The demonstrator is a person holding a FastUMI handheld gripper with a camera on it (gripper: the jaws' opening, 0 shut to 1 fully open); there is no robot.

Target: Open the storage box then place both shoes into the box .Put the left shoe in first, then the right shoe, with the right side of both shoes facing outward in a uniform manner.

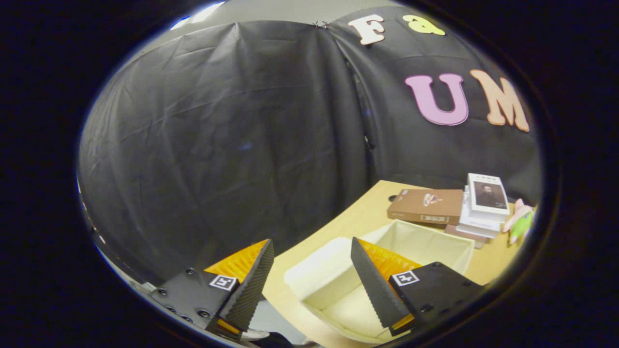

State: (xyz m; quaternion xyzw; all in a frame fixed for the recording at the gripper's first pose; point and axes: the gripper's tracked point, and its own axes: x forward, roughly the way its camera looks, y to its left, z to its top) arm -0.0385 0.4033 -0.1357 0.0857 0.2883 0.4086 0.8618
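**Gripper held open above the box, nothing in its grasp**

While the gripper (312, 278) hangs tilted over the near end of the table (358, 217), its two fingers stand wide apart with nothing between them but air and the view of the table's near left edge and the box's near corner. Neither finger touches anything. The left finger (251, 287) shows against the black cloth wall (217, 145); the right finger (379, 285) lies across the sight of the box (454, 241).

That box is a pale fabric one, open at the top, sitting on the light wooden table just ahead of and below the right finger. Its cream lining shows, and what can be seen of the inside holds nothing; the near part is hidden behind the right finger.

Beyond the box, at the far right of the table, a brown book (425, 205) lies flat. Just right of it a stack of books (483, 208) rises, the top one white with a dark picture on its cover. Right of the stack rests a small pink and green toy (520, 222), partly cut off. Black cloth closes the scene behind the table and to its left.
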